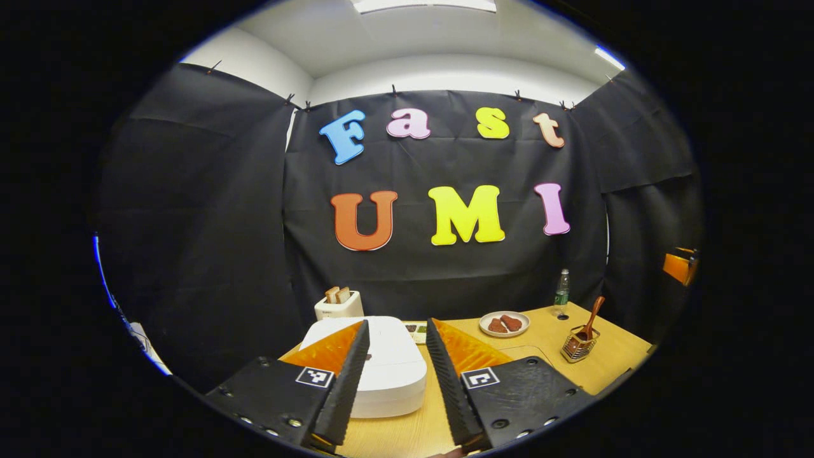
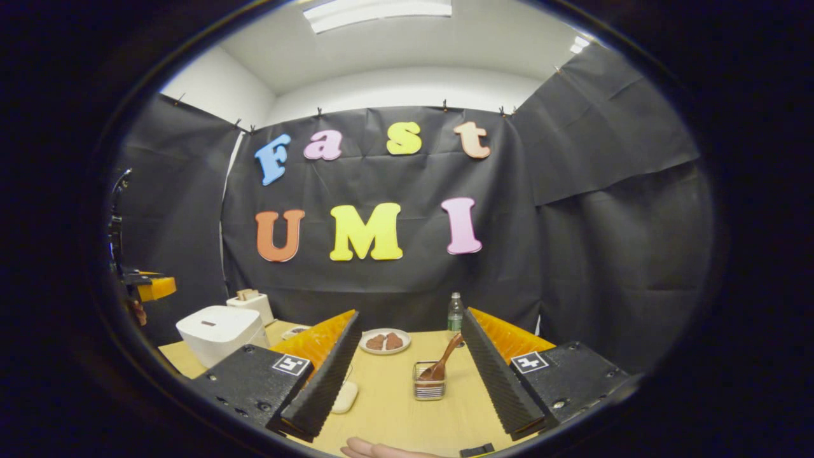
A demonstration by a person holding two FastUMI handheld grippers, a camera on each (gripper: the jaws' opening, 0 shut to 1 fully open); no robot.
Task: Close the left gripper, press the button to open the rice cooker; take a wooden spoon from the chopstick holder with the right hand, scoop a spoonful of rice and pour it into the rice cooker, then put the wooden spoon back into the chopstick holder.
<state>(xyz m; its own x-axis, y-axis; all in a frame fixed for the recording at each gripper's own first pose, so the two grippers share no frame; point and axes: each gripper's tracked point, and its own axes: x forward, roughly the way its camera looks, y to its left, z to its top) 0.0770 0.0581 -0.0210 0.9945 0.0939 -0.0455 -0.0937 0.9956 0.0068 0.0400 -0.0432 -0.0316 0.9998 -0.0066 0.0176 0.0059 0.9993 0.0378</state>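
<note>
The white, rounded-box rice cooker (image 1: 388, 366) is sitting on the pale wooden desk (image 1: 610, 356) with its lid down, just ahead of the left gripper (image 1: 397, 375), whose two fingers are standing wide apart on either side of it. It is looking like a stiff, smooth plastic shell, heavy enough to stay put under a push; the closed fingertips should be pressing squarely on the lid button, though which mark on the lid is that button is hard to make out here. In the right gripper view the cooker (image 2: 219, 334) is lying off to the left.

The brown wooden spoon (image 2: 442, 366) is leaning, handle up and to the right, in the small square wire chopstick holder (image 2: 429, 381), between the spread fingers of the right gripper (image 2: 407, 375), which is holding nothing. The spoon is looking light, rigid and a little slick; the bare upper handle is the place to grip. The holder is probably light and could be tipping or dragging along.

The spoon's bowl is hidden inside the holder, and no rice supply can be picked out. A pale rounded object (image 2: 345, 397) is being partly covered by the right gripper's finger.
</note>
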